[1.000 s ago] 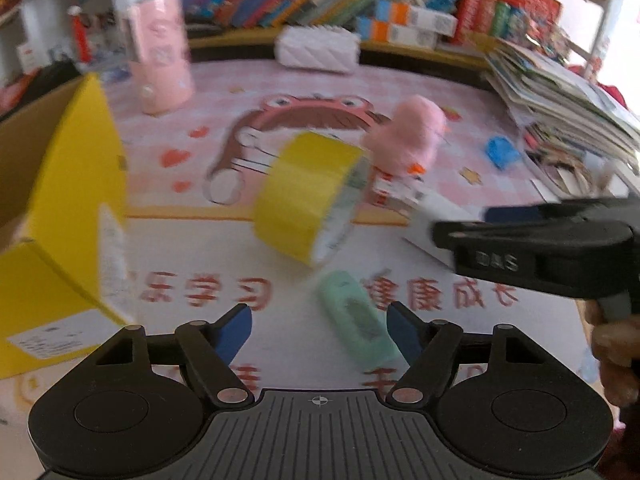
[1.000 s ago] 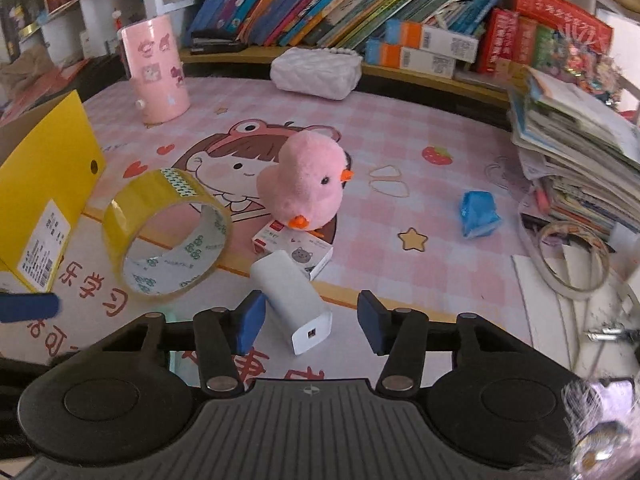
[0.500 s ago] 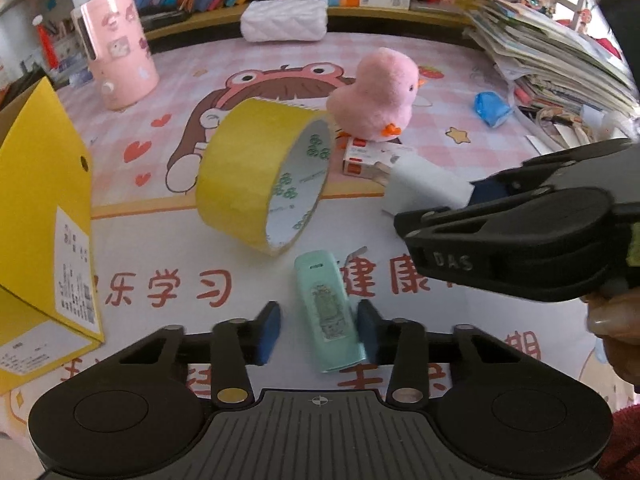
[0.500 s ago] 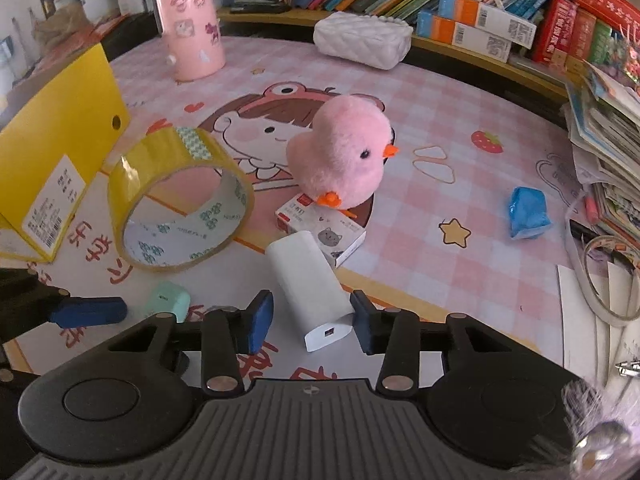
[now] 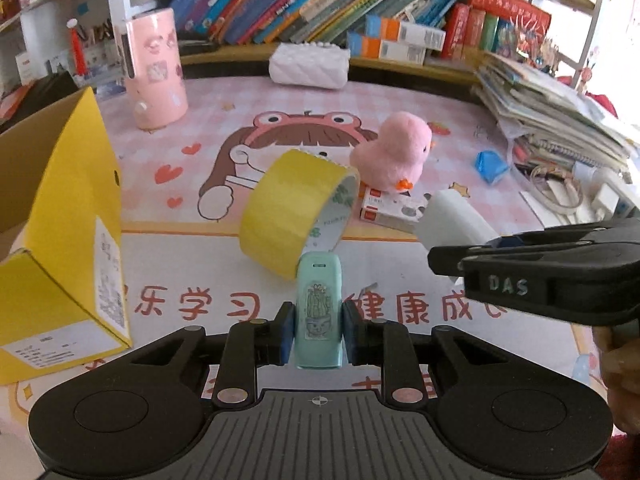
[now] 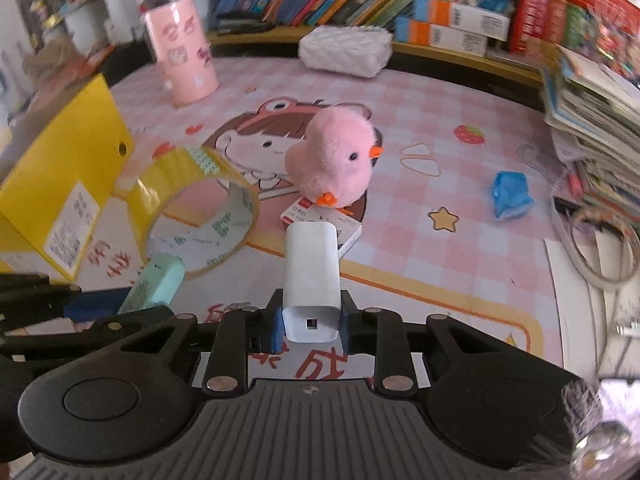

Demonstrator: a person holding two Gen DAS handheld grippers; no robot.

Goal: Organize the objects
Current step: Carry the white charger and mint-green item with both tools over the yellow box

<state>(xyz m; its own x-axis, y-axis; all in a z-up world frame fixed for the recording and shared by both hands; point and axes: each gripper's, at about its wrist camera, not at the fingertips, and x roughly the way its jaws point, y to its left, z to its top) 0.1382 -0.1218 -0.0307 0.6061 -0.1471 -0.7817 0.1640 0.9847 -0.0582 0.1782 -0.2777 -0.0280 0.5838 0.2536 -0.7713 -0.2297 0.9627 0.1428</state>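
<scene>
My left gripper (image 5: 319, 332) is shut on a mint-green case with a cactus sticker (image 5: 319, 308), low over the mat. My right gripper (image 6: 307, 322) is shut on a white power bank (image 6: 311, 276); that power bank also shows in the left wrist view (image 5: 452, 220). The mint case shows in the right wrist view (image 6: 154, 284), between the left gripper's blue pads. A yellow tape roll (image 5: 296, 212) stands on edge just beyond the case. A pink plush chick (image 6: 332, 164) sits on a small white and red box (image 5: 390, 208).
An open yellow cardboard box (image 5: 68, 220) stands at the left. A pink cylinder holder (image 5: 154, 68) and a white quilted pouch (image 5: 308, 64) are at the back. A blue wrapped packet (image 6: 510, 196) lies right. Stacked books and papers (image 5: 560, 120) line the right edge.
Both grippers have closed: the left onto the mint-green case, the right onto the white power bank. Both had open jaws around these objects half a second ago.
</scene>
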